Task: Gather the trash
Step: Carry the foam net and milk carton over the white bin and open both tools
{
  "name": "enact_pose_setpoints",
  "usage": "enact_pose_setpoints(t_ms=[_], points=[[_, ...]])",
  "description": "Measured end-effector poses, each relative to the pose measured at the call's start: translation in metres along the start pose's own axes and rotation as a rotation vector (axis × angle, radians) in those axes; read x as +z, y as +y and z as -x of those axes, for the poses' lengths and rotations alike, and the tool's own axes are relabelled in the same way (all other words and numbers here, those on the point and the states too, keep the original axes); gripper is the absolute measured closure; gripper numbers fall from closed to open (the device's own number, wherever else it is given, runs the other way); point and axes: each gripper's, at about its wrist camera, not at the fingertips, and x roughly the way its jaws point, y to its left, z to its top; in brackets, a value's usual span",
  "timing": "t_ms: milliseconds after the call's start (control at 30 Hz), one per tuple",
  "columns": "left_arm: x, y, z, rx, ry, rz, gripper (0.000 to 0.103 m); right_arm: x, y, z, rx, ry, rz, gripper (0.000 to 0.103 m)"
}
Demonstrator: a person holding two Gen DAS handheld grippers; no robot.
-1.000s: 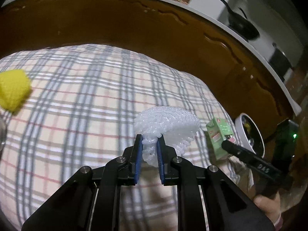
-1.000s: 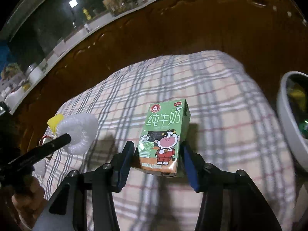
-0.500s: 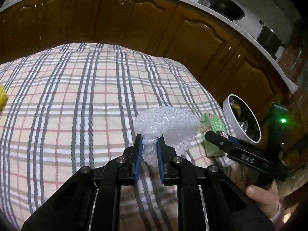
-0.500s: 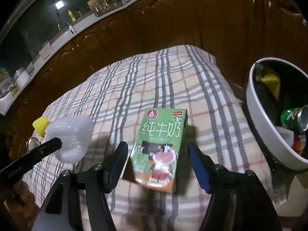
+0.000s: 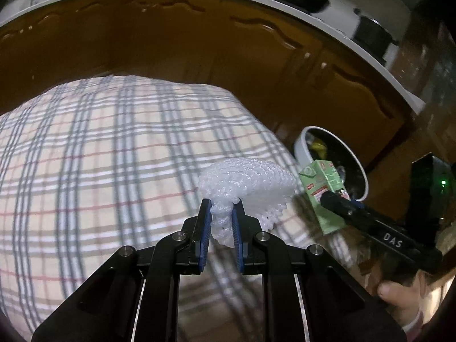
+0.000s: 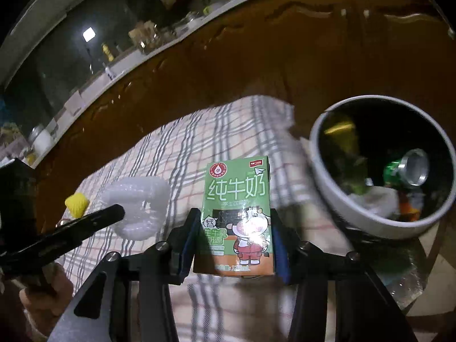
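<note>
Left wrist view: the left gripper is clamped on a crumpled white foam net sleeve, held above the plaid tablecloth. Beside it on the right, the green milk carton sits in the right gripper, in front of the white trash bin.

Right wrist view: the right gripper holds the milk carton upright between both blue pads, above the cloth. The trash bin stands to the right, off the table edge, containing a green drink can and other refuse. A yellow foam net lies on the cloth at far left, behind the white sleeve.
</note>
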Motion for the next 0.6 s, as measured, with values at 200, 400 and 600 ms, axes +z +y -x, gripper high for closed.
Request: enact_pose_setpoints(t_ms=[200, 400, 600], points=[[0.009, -0.046, -0.010, -0.047, 0.007, -0.074, 0.090, -0.001, -0.043, 0.032, -0.055, -0.051, -0.059, 0.056], [0.022, -0.085, -0.023, -0.076, 0.008, -0.136, 0.090, 0.002, -0.079, 0.054, -0.109, -0.095, -0.109, 0.056], [0.033, -0.120, -0.041, -0.101, 0.025, -0.180, 0.090, 0.013, -0.101, 0.064, -0.135, -0.118, -0.128, 0.056]])
